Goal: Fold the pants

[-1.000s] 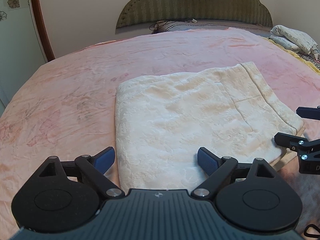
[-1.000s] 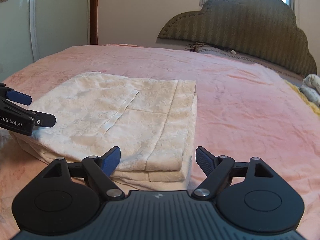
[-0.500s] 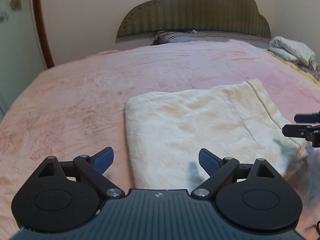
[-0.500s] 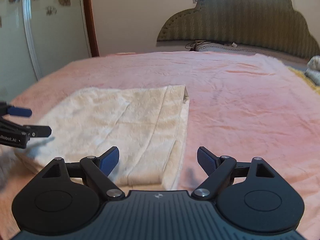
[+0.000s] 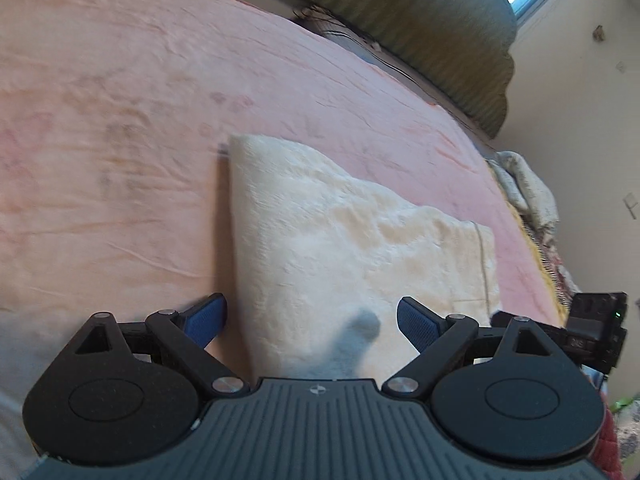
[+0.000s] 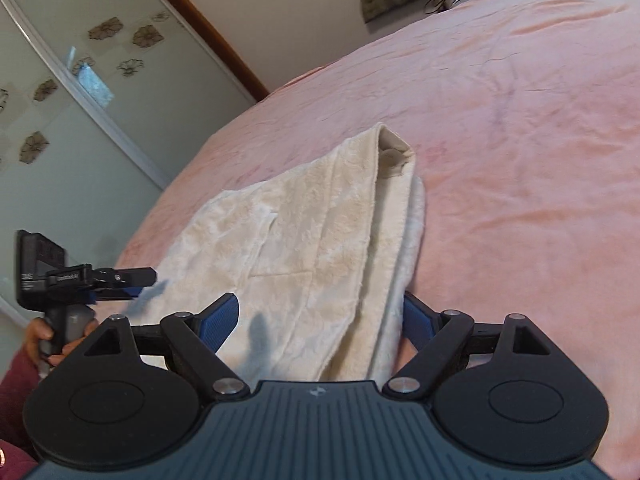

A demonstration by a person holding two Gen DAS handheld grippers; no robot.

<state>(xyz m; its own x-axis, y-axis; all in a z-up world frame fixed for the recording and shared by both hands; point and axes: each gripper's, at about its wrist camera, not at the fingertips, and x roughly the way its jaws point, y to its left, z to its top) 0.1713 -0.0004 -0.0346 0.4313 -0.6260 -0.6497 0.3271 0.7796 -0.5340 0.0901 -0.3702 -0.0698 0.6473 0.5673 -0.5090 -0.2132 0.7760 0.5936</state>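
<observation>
The cream fleece pants (image 5: 352,240) lie folded into a thick rectangle on the pink bedspread (image 5: 120,140). My left gripper (image 5: 312,314) is open and low over the near end, straddling the pants' left folded edge. In the right wrist view the pants (image 6: 320,232) show stacked layers along their right side. My right gripper (image 6: 320,314) is open around that near right corner; its right finger (image 6: 418,318) is partly hidden behind the cloth. No pad presses on the fabric. Each gripper shows at the other view's edge: the right gripper (image 5: 592,328), and the left gripper (image 6: 120,280) held by a hand (image 6: 56,340).
An olive padded headboard (image 5: 440,28) with cables at its foot stands at the far end. A bundle of cloth (image 5: 524,192) lies at the bed's right edge. A glass sliding door (image 6: 80,100) with flower prints stands to the left of the bed.
Both grippers have come in low over the near end of the pants and rolled, so both views are tilted. The pants' side edges now lie between the open fingers.
</observation>
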